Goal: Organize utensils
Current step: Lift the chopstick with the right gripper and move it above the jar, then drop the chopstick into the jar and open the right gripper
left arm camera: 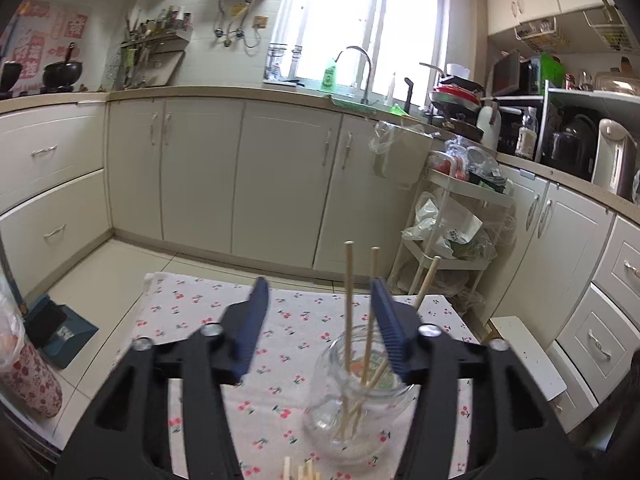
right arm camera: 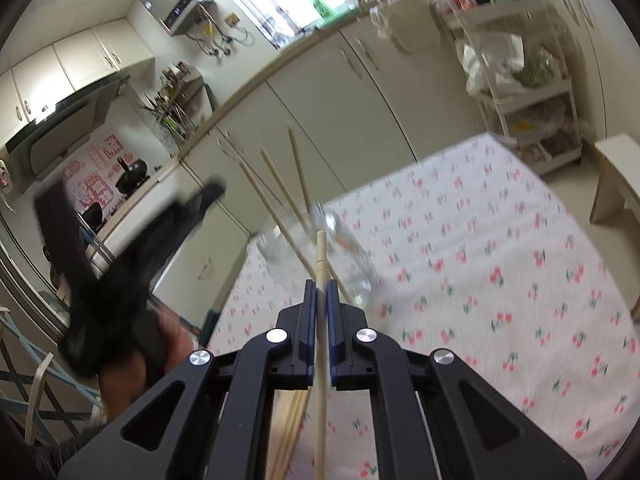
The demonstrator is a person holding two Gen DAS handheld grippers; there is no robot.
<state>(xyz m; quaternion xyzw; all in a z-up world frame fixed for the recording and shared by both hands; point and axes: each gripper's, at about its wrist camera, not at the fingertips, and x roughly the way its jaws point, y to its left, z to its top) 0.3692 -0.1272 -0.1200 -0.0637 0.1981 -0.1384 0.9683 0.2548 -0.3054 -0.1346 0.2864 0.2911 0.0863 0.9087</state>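
Between right gripper jaws: chopstick pinched, pointing toward blurred, apparently tilted jar; left gripper wide open, empty.

Clear glossy glass jar before the claw; pale matt wooden chopsticks; printed cloth tablecloth underneath.

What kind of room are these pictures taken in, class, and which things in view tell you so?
Most likely a home kitchen: a sink tap under the window, a wok on the stove, and cabinets below the counter.
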